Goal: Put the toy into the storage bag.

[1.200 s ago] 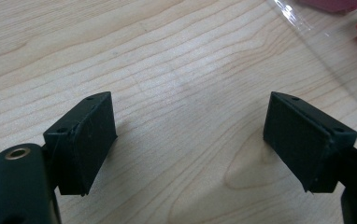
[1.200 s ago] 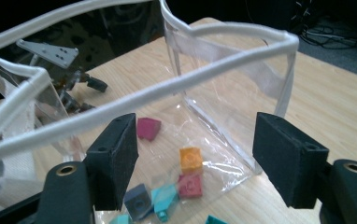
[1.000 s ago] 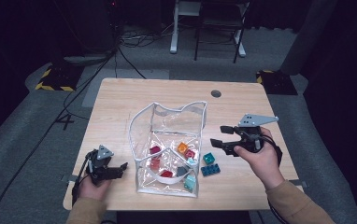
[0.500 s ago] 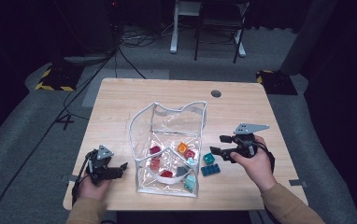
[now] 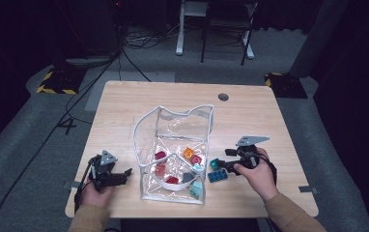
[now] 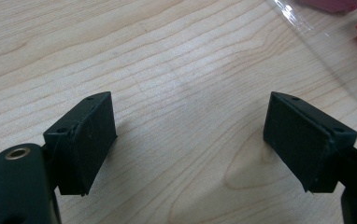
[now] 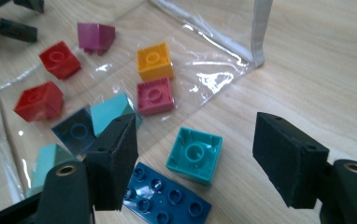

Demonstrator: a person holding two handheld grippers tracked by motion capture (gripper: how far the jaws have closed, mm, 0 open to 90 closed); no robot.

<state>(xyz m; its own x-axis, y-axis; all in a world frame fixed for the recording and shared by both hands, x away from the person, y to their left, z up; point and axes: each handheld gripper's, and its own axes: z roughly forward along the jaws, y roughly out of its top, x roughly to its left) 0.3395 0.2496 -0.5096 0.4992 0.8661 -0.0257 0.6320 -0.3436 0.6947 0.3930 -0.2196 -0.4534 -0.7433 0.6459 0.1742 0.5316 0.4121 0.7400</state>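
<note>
The right gripper (image 7: 193,158) has its jaws spread wide with nothing pressed between them. In the right gripper view a teal block (image 7: 195,154) lies on the tabletop (image 7: 317,70) in the gap between the two black jaws, studs up, touching neither pad. Just beside it, toward the near jaw, lies a longer dark blue block (image 7: 167,200), partly under that jaw's tip. In the high view the right gripper (image 5: 226,163) sits low over the tabletop at the right of a clear plastic bag (image 5: 173,126), with the teal block (image 5: 215,164) and the dark blue block (image 5: 217,176) close in front of it, both outside the bag.

The bag lies open at the middle of the tabletop, its clear wall (image 7: 256,32) rising beyond the teal block. Inside it, seen through the plastic, lie an orange block (image 7: 154,60), a pink block (image 7: 155,95), two red blocks (image 7: 60,58), a purple piece (image 7: 96,36), a dark grey-blue block (image 7: 76,130) and pale turquoise pieces (image 7: 111,112).

The left gripper (image 6: 190,140) is also wide open, holding nothing; bare wood shows between its jaws. In the high view the left gripper (image 5: 120,175) rests near the front left edge of the tabletop, just beside the bag's left side and well apart from the loose blocks.
</note>
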